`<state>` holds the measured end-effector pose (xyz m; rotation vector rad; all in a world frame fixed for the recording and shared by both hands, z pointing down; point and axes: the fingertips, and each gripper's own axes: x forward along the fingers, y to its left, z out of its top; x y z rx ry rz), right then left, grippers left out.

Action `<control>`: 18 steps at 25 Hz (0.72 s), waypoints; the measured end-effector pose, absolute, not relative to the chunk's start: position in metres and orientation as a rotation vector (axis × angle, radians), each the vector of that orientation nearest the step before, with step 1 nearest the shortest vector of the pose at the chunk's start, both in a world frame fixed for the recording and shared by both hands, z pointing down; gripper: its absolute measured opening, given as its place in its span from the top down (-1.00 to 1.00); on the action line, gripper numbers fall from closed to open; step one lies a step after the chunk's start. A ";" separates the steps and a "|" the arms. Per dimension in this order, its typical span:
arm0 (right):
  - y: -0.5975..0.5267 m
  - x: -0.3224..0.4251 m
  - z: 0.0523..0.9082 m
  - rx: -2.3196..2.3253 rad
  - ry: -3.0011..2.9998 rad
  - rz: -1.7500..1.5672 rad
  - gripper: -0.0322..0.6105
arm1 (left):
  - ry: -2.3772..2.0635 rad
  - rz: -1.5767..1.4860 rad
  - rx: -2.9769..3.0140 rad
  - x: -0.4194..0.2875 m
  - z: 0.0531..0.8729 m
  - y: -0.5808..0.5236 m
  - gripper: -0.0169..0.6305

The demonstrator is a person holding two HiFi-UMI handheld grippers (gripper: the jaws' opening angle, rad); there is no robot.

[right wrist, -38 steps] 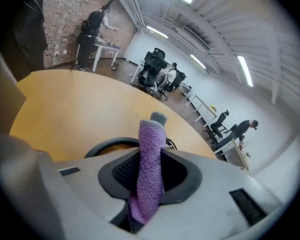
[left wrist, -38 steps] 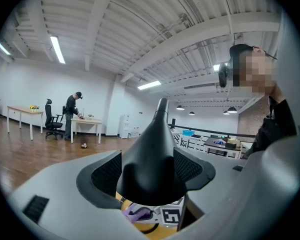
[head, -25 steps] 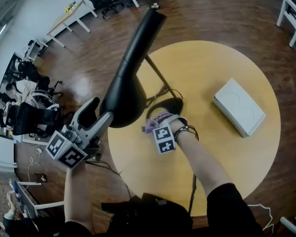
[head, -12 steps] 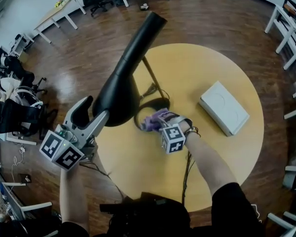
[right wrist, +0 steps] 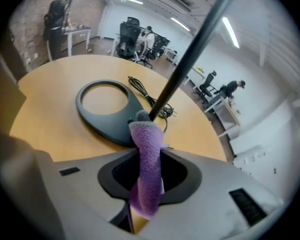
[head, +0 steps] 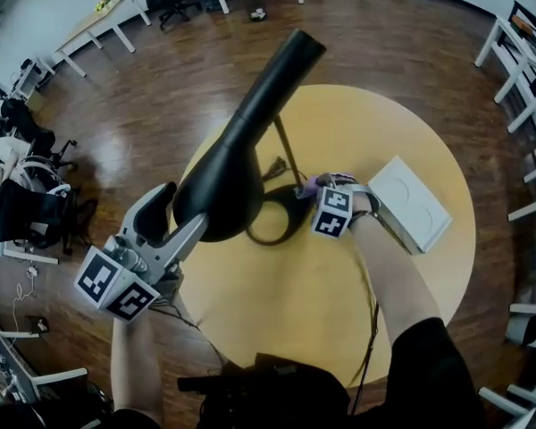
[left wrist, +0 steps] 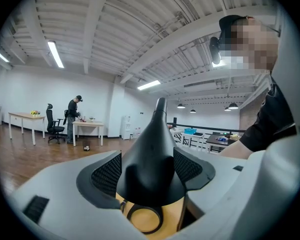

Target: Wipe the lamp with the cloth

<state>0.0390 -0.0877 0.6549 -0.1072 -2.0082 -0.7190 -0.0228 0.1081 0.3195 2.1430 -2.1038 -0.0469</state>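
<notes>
A black lamp stands on the round wooden table [head: 339, 284], with a long cone shade [head: 232, 159], a thin stem [right wrist: 190, 54] and a ring-shaped base [head: 272, 214]. My left gripper [head: 180, 211] is shut on the wide end of the shade [left wrist: 150, 159], whose sides sit against both pads. My right gripper [head: 320, 186] is shut on a purple cloth [right wrist: 147, 169]. The cloth's tip [head: 311, 184] lies against the base [right wrist: 107, 115] where the stem rises. The right gripper points steeply down at the table.
A white flat box [head: 409, 202] lies on the table just right of my right gripper. The lamp's black cable [right wrist: 150, 100] coils behind the base. Desks, office chairs and people stand on the wooden floor around the table.
My right gripper has carried the cloth rightward, from the near side of the base to its right side by the foot of the stem. The left gripper stays on the shade.
</notes>
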 end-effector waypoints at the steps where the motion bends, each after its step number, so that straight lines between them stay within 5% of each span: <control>1: -0.088 0.038 0.658 -0.068 -2.008 -0.661 0.62 | -2.102 -0.051 2.145 -0.021 0.319 0.107 -0.01; 9: -0.040 0.037 0.666 -0.167 -1.891 -0.965 0.62 | -2.106 -0.113 2.132 -0.036 0.315 0.113 -0.01; 18: 0.025 0.051 0.676 -0.223 -1.934 -0.940 0.62 | -2.144 -0.143 2.101 -0.045 0.320 0.116 -0.01</control>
